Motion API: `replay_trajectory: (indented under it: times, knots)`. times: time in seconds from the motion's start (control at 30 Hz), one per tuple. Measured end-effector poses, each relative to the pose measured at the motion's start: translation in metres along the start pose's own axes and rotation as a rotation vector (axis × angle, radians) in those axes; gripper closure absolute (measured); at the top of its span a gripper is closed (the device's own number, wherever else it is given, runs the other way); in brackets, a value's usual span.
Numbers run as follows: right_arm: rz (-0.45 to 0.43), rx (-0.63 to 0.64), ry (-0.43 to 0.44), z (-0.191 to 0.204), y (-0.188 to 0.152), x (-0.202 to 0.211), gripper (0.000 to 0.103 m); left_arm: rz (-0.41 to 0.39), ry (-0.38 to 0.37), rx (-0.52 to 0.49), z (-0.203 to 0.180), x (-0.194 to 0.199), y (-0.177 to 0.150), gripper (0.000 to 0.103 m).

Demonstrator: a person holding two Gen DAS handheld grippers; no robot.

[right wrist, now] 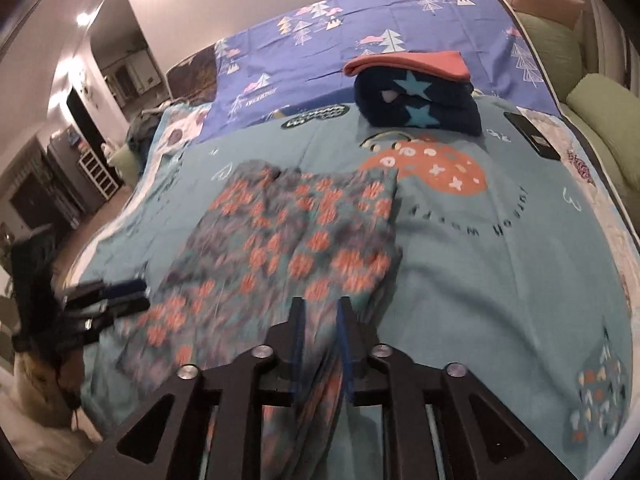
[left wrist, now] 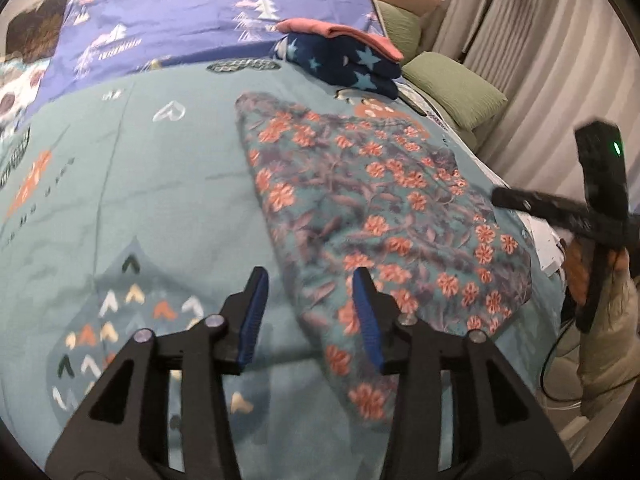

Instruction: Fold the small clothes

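Observation:
A small teal garment with orange flowers (left wrist: 372, 216) lies spread on the teal bedspread (left wrist: 168, 200). My left gripper (left wrist: 310, 312) is open and empty, just above the garment's near left edge. In the right wrist view the garment (right wrist: 288, 240) runs up between my right gripper's (right wrist: 322, 340) blue pads (right wrist: 346, 344), which are shut on its near edge. The left gripper (right wrist: 108, 296) shows at the garment's left side. The right gripper's body (left wrist: 600, 208) shows at the far right of the left view.
A folded stack, a pink piece (right wrist: 408, 64) on a navy star-print one (right wrist: 416, 108), sits at the back of the bed. A dark phone (right wrist: 530, 134) lies to its right. Green cushions (left wrist: 452, 88) line the right side. A purple sheet (left wrist: 208, 12) covers the far end.

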State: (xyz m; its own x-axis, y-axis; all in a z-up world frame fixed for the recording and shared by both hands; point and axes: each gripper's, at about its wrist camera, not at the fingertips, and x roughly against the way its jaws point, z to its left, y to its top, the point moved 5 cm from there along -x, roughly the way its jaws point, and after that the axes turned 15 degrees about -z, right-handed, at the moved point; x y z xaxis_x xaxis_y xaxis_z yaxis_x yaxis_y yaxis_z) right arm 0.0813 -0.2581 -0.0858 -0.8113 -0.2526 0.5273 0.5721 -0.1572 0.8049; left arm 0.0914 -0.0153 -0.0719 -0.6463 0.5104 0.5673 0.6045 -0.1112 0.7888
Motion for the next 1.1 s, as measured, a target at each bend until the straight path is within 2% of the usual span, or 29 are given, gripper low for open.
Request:
replay_trajectory:
  times: [0.03,0.1,0.13,0.2,0.27,0.37,0.63,1.1]
  knots:
    - [0.001,-0.008,0.008,0.001,-0.004,0.004,0.071,0.002,-0.001,0.008,0.001,0.0,-0.001,0.051]
    - [0.008,-0.061,0.034,-0.004,-0.011,0.007,0.041,0.008,-0.004,0.018,0.003,0.0,-0.003,0.05]
    - [0.014,-0.099,0.04,-0.009,-0.016,0.009,0.04,0.01,-0.008,0.025,0.003,0.0,-0.004,0.048]
    - [0.031,-0.166,0.055,-0.016,-0.024,0.012,0.039,0.019,-0.019,0.043,0.004,-0.002,-0.004,0.044]
    - [0.041,-0.21,0.064,-0.022,-0.027,0.012,0.039,0.023,-0.024,0.054,0.004,-0.004,-0.004,0.035]
    - [0.05,-0.25,0.078,-0.025,-0.028,0.007,0.037,0.027,-0.045,0.049,0.003,-0.009,-0.001,0.029]
    - [0.1,-0.316,0.142,-0.028,-0.032,-0.029,0.032,0.069,-0.135,0.156,0.012,-0.046,0.001,0.029]
    - [0.064,-0.297,0.26,-0.031,-0.007,-0.082,0.03,0.058,-0.245,0.178,0.017,-0.103,0.035,0.028]
